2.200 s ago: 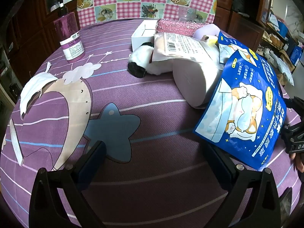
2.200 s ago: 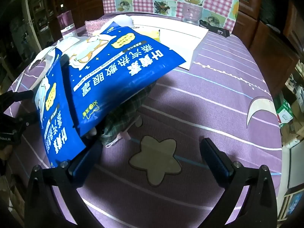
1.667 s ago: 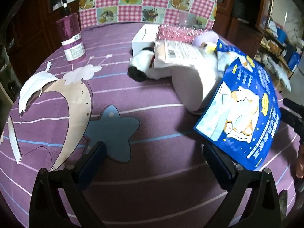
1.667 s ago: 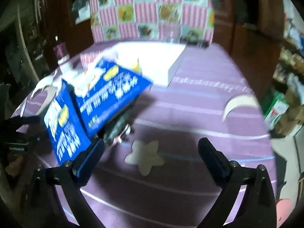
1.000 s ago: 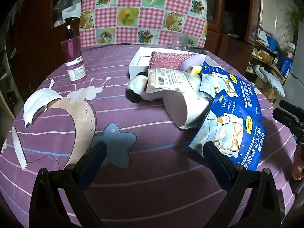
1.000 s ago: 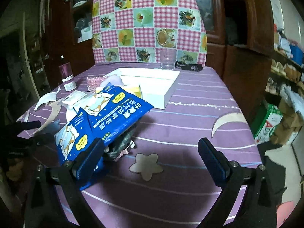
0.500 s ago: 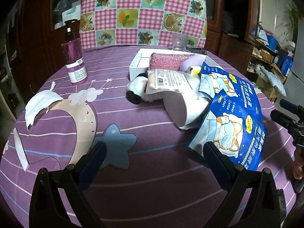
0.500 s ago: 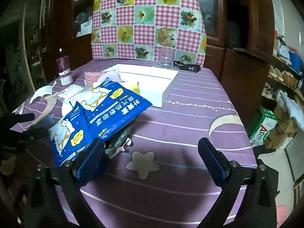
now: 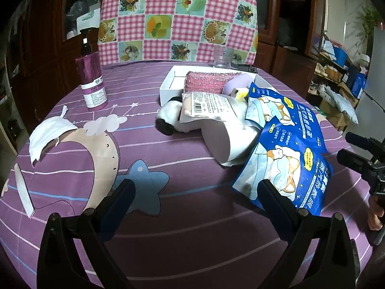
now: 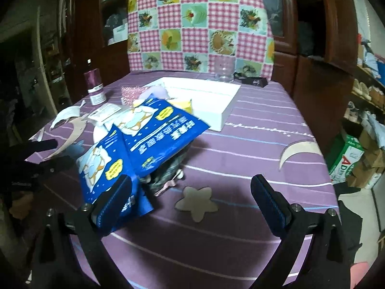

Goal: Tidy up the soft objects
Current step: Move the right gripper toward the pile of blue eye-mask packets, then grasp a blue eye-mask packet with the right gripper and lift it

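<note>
A pile of soft things lies mid-table: two blue eye-mask packs (image 9: 286,154) (image 10: 156,132), a black-and-white plush (image 9: 170,118), a white pad (image 9: 228,139), a pink sparkly pouch (image 9: 209,82) and a plaid cloth (image 10: 168,171) under the packs. Behind stands a white box (image 9: 168,82) (image 10: 216,96). My left gripper (image 9: 195,200) is open and empty, above the tablecloth short of the pile. My right gripper (image 10: 191,197) is open and empty, its left finger (image 10: 113,200) in front of a blue pack.
A purple pump bottle (image 9: 91,82) stands at the back left. A white face mask (image 9: 48,132) lies at the left edge. A glass (image 10: 223,71) and a black object (image 10: 252,80) sit behind the box. Cabinets and a checkered cloth surround the round table.
Both grippers pulled back and rose from the pile, so more of the table shows. In the last half second the right view shifted slightly; the pile has not moved.
</note>
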Demonstrator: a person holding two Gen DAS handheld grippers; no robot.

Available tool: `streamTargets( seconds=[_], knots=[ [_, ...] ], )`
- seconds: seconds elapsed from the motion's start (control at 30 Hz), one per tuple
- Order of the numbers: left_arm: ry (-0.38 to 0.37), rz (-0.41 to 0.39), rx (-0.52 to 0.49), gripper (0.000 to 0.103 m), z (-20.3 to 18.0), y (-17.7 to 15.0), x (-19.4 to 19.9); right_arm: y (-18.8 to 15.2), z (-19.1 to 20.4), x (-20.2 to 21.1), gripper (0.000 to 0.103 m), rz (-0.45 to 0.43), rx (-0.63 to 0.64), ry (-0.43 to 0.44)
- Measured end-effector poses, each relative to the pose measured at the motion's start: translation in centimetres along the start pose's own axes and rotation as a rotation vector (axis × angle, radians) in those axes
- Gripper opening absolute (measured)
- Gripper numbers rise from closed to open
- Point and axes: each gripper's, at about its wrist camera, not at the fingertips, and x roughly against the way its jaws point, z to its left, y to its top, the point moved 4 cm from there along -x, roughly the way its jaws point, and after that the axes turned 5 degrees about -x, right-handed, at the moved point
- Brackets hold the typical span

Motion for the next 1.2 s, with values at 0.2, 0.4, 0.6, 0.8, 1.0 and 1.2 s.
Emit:
streamTargets(
  seconds=[0.2, 0.4, 0.6, 0.8, 1.0, 1.2],
  knots=[
    [-0.012, -0.002, -0.005, 0.102, -0.2, -0.1, 0.0, -0.4, 0.6, -0.5, 0.092, 0.031, 0.017, 0.023],
    [-0.026, -0.007, -0.017, 0.102, -0.5, -0.1, 0.1, -0.7, 1.2, -1.3, 0.082, 0.072, 0.03, 0.062],
    [-0.035, 0.013, -0.015, 0.102, -0.6, -0.3, -0.2, -1.1, 1.3, -2.8, 0.074, 0.167, -0.016, 0.151],
    [-0.051, 0.037, -0.037, 0.102, -1.2, -0.5, -0.6, -1.2, 1.1, -3.1, 0.067, 0.209, -0.084, 0.235],
    [-0.042, 0.103, -0.079, 0.102, -2.1, -0.7, -1.8, -1.2, 1.7, -2.7, 0.066, 0.215, -0.088, 0.29],
    [-0.028, 0.186, -0.093, 0.102, -2.7, -1.3, -3.4, -1.3, 2.3, -2.7, 0.056, 0.238, -0.095, 0.348]
  ],
)
